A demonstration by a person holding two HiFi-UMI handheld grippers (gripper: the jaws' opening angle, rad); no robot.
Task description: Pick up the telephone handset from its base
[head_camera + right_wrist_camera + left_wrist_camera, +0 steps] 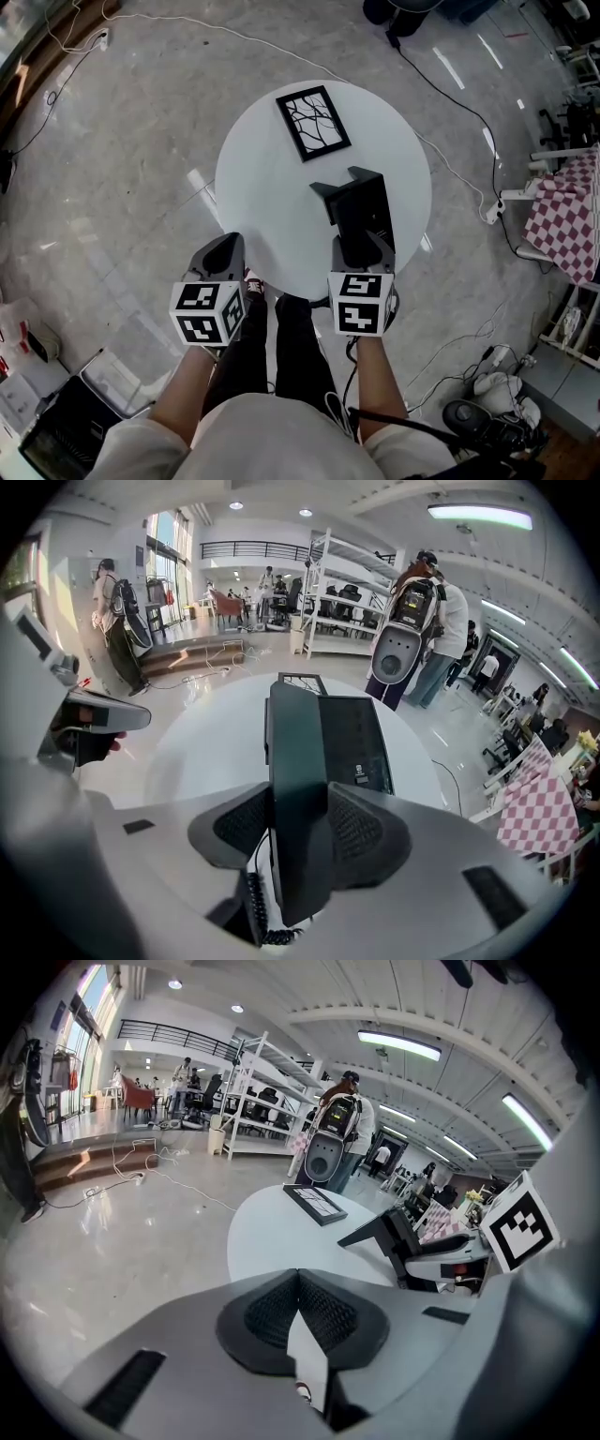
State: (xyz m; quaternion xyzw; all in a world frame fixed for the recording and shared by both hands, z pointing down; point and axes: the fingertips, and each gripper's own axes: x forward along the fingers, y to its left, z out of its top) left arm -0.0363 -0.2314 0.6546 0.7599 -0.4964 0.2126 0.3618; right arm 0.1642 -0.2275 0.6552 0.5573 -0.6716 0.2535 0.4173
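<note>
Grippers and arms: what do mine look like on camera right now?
The left gripper and right gripper both have grey, tapering bodies. Each carries a white cube with black square markers: left cube, right cube. The inner pads are black with a fine mesh texture. The person wears pale, cream-coloured sleeves that end above the forearms.

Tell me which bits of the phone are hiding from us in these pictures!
- Right gripper view: the handset, squeezed by the right gripper, covers the left side of the base. It can't be told whether the handset is off the base.
- Right gripper view: the coiled cord disappears behind the jaws and the bottom edge.
- Head view: the right gripper covers the handset's near end.
- All views: the base's buttons are too dark and small.
</note>
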